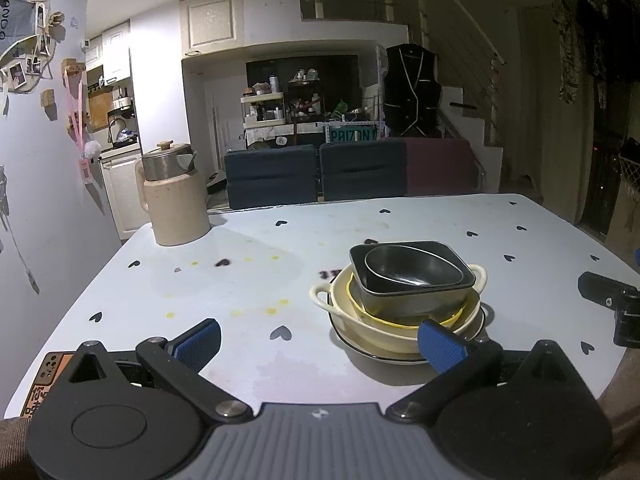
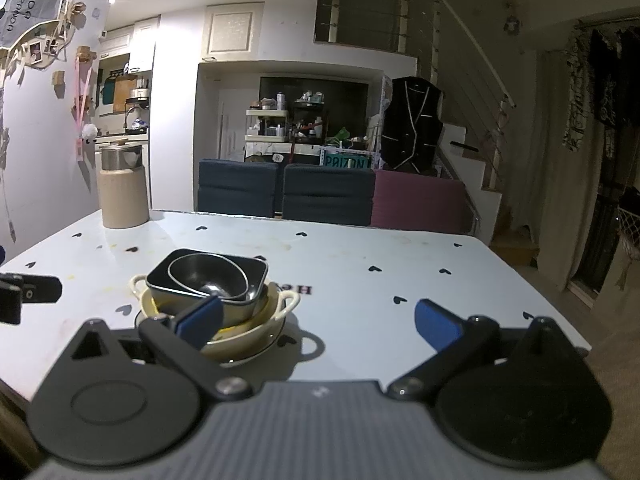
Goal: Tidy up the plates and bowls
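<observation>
A stack of dishes stands on the white table (image 1: 248, 280): a dark-rimmed white plate (image 1: 360, 350) at the bottom, a cream two-handled bowl (image 1: 372, 328), a yellow-rimmed bowl (image 1: 360, 304), a dark square bowl (image 1: 416, 294) and a dark round bowl (image 1: 412, 270) on top. The same stack appears in the right wrist view, with its cream bowl (image 2: 244, 334) and dark round bowl (image 2: 208, 276). My left gripper (image 1: 320, 340) is open, its right pad just before the stack. My right gripper (image 2: 320, 320) is open, with the stack behind its left pad. Both hold nothing.
A beige jug (image 1: 176, 200) with a metal lid stands at the table's far left corner. Dark blue chairs (image 1: 272, 178) and a maroon one (image 1: 440, 168) line the far edge. The other gripper's black tip (image 1: 612, 300) shows at the right, and in the right wrist view at the left (image 2: 28, 292).
</observation>
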`<state>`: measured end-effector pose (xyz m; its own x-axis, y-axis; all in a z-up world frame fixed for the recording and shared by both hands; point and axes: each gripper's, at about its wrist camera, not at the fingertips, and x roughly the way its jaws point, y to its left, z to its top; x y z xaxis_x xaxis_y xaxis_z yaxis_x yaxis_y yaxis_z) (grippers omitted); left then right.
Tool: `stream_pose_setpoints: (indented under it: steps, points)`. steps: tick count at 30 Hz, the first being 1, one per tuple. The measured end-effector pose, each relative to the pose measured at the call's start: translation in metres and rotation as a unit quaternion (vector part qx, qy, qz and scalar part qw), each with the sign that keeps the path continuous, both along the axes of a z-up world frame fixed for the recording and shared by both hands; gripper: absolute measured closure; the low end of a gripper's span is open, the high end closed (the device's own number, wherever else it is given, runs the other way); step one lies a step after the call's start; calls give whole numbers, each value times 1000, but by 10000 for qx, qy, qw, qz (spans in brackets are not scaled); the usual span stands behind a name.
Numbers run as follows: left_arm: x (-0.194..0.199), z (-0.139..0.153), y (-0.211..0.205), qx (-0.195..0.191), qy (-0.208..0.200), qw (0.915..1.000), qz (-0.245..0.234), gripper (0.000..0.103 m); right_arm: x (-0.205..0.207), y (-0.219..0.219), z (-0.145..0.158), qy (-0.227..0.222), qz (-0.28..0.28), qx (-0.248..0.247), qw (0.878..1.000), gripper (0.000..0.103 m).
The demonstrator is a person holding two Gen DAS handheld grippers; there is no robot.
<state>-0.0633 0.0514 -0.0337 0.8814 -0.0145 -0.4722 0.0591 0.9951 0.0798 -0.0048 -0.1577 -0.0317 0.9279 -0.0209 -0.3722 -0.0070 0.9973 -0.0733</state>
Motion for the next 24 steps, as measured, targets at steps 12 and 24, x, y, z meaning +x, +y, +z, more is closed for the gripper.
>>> stream_pose_setpoints:
  steps: [12,24]
  points:
    - [1,1,1,-6,-6,10000,-1,0,1,0,-2,-15,17,-44,10000,0]
    - [1,0,1,-23,-5,10000,19,0,2,3,-4,-14,40,-79,10000,0]
